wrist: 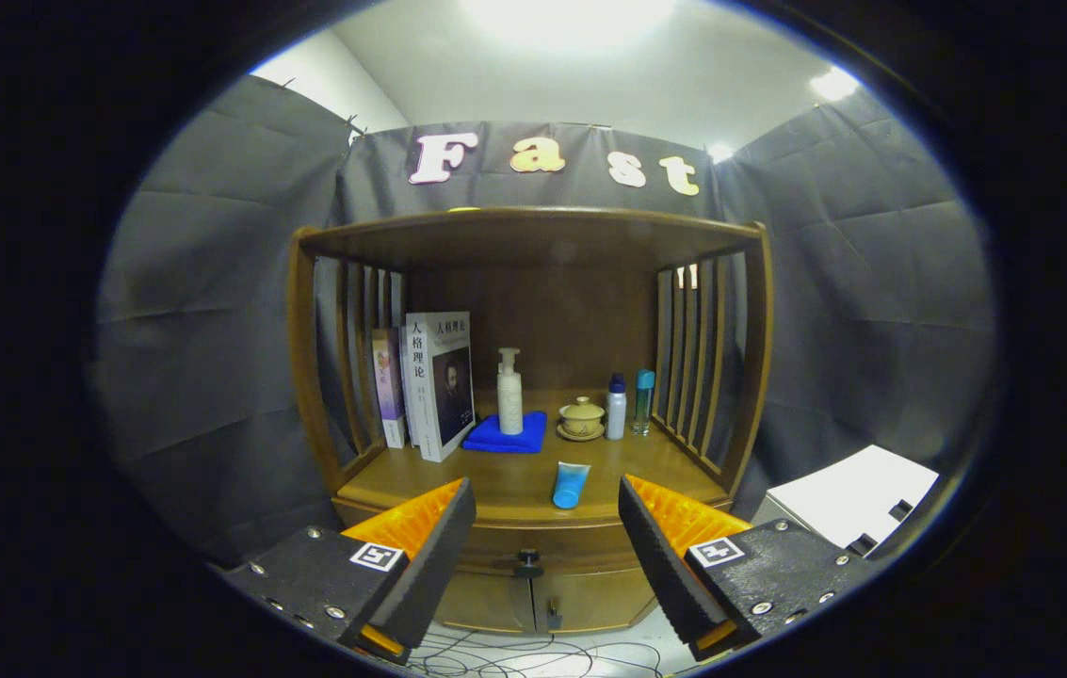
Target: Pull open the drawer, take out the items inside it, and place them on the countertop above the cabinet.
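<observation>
A wooden cabinet (533, 471) with slatted sides stands ahead. Its drawer (542, 551) sits flush under the countertop (495, 480), with a small black knob (527, 563) at its middle. My gripper (547, 541) hangs in front of the drawer, open, its orange-and-black fingers (429, 546) wide apart with nothing between them. The knob shows in the gap between the fingers, some way beyond them. A blue tube (570, 484) lies near the countertop's front edge, just above the drawer. What is inside the drawer is hidden.
On the countertop stand books (434, 381) at the left, a white pump bottle (509, 394) on a blue cloth (507, 433), a lidded tea bowl (582, 417) and two small bottles (629, 405). A white box (848, 499) sits right of the cabinet. Cables (514, 654) lie on the floor.
</observation>
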`<state>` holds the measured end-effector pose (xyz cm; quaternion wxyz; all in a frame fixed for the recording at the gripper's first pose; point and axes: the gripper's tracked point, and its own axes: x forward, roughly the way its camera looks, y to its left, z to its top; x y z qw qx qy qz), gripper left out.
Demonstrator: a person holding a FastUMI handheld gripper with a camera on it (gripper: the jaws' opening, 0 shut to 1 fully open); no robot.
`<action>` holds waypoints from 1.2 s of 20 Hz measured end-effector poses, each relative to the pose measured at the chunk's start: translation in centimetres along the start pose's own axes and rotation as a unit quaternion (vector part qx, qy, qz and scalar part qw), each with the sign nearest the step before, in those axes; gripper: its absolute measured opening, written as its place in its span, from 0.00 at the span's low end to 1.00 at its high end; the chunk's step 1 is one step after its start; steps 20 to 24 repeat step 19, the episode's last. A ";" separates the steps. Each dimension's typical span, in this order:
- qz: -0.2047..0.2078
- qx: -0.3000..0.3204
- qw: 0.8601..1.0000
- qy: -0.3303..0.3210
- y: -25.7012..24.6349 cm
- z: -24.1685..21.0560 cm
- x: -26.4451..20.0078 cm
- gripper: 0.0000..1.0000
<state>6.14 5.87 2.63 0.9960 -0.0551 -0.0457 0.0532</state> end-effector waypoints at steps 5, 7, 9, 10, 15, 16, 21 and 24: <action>-0.017 -0.004 1.000 -0.009 -1.6 0.9 -4.1 0.95; -0.022 -0.001 1.000 -0.009 -2.0 0.8 -5.2 0.95; -0.024 -0.001 1.000 -0.008 -2.3 0.8 -6.0 0.95; -0.026 -0.005 1.000 -0.009 -2.4 1.0 -6.3 0.95; -0.028 -0.010 0.999 -0.019 -2.5 1.9 -7.4 0.95; -0.028 -0.008 0.999 -0.019 -2.6 2.0 -7.5 0.95; -0.027 -0.002 0.999 -0.021 -2.5 2.3 -7.8 0.95; -0.027 -0.002 0.999 -0.021 -2.5 2.3 -7.8 0.95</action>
